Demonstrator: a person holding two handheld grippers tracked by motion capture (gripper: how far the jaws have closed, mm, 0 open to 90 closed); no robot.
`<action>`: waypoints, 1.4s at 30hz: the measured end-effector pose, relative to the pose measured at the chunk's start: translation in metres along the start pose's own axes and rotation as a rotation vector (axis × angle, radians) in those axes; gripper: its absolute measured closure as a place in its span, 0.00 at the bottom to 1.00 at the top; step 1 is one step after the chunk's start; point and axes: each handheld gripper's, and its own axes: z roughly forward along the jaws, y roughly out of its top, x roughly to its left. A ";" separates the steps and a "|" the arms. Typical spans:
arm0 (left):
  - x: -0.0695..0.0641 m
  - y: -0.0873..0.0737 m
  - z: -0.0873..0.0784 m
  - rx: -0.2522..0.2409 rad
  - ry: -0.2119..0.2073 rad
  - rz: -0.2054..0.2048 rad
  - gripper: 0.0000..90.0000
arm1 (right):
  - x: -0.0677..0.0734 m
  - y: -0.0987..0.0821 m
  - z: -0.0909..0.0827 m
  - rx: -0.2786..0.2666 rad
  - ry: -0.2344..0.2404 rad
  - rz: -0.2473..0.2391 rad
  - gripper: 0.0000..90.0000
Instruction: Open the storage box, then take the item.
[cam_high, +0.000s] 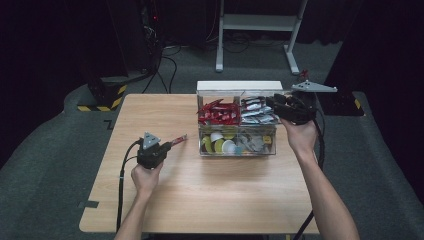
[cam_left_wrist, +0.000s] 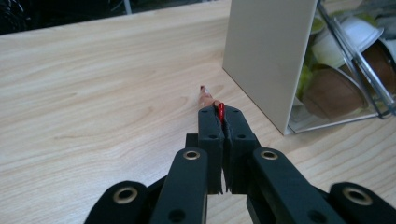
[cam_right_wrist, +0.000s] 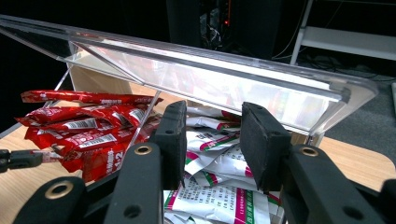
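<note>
Sitting on the wooden table (cam_high: 210, 195) is a clear organiser box (cam_high: 236, 145), lid (cam_right_wrist: 224, 77) raised. Upper left compartment: red sachets (cam_high: 216, 113); upper right: white sachets (cam_high: 256, 111); lower front section: coffee capsules (cam_high: 222, 144). Left gripper (cam_high: 169, 145) sits low over the table, just left of the box, jaws clenched on one thin red sachet (cam_left_wrist: 220, 111); its tip pokes out past the fingertips near the box's beige side wall (cam_left_wrist: 266, 56), and whether it touches the table I can't tell. Right gripper (cam_high: 276, 102) is at the box's upper right corner, jaws parted, gripping nothing, white sachets below them, lid edge above
</note>
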 end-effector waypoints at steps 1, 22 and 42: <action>-0.001 -0.002 0.001 0.007 0.000 0.004 0.97 | 0.000 0.000 0.000 0.000 -0.001 -0.001 0.68; -0.001 -0.032 0.024 0.167 0.033 -0.006 0.95 | 0.000 0.000 0.000 -0.001 0.000 0.004 0.68; 0.004 -0.042 0.032 0.196 0.043 -0.033 0.95 | 0.001 0.000 0.000 0.003 -0.001 0.004 0.68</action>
